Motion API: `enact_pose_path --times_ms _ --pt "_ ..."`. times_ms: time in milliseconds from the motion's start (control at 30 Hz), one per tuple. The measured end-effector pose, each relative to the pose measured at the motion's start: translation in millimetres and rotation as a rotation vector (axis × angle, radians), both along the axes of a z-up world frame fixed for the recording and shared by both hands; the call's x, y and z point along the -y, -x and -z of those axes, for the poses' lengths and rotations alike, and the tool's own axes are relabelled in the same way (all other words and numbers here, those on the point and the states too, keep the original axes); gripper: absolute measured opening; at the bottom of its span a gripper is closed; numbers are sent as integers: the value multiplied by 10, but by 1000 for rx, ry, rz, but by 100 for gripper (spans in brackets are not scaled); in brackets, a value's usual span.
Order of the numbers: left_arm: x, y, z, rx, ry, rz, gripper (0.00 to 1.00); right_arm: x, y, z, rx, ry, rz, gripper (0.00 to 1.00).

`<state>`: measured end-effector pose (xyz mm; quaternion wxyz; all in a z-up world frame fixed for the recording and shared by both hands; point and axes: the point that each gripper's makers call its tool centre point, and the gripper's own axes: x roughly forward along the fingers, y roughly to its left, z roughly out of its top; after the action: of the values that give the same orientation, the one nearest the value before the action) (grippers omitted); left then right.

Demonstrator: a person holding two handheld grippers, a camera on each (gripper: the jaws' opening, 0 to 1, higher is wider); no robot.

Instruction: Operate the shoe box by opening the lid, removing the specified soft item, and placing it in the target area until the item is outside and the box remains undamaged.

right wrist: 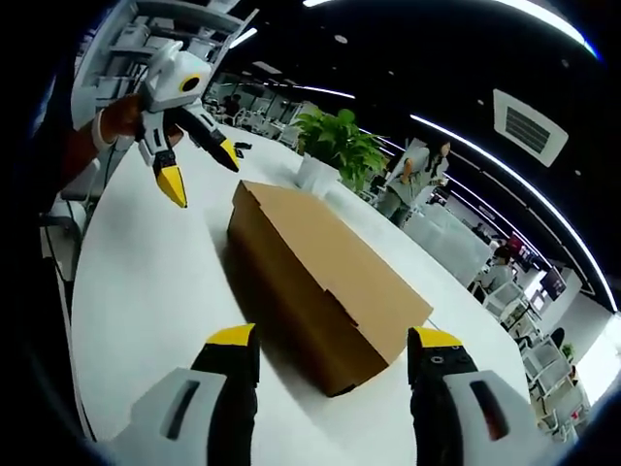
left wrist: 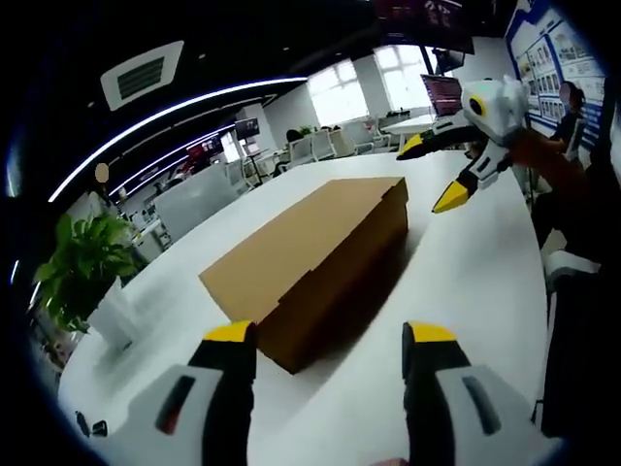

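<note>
White and broad, the tabletop (left wrist: pixel 466 282) carries a plain brown cardboard shoe box (left wrist: pixel 310 252) with its flat lid shut and flush on top, the corners crisp and no dents to be seen. It lies alone near the middle of the tabletop, long and low. The left gripper (left wrist: pixel 330 351) hovers short of one end with its yellow-tipped fingers (left wrist: pixel 229 333) spread apart and holding nothing. The right gripper (right wrist: pixel 330 354) faces the opposite end, fingers likewise parted and empty. A potted green plant (right wrist: pixel 338 146) stands at the tabletop's edge beyond the box, apart from it.
</note>
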<state>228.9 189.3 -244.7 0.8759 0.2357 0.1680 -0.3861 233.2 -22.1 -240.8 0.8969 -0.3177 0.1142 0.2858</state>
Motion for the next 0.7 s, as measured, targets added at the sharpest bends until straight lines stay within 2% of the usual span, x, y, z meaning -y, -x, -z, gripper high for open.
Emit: enact_pose_path --times_ms 500,700 --pt "11 -32 -5 33 -26 23 59 19 -92 60 6 46 6 63" --pt "14 -49 22 52 -67 28 60 25 -91 40 14 63 10 63"
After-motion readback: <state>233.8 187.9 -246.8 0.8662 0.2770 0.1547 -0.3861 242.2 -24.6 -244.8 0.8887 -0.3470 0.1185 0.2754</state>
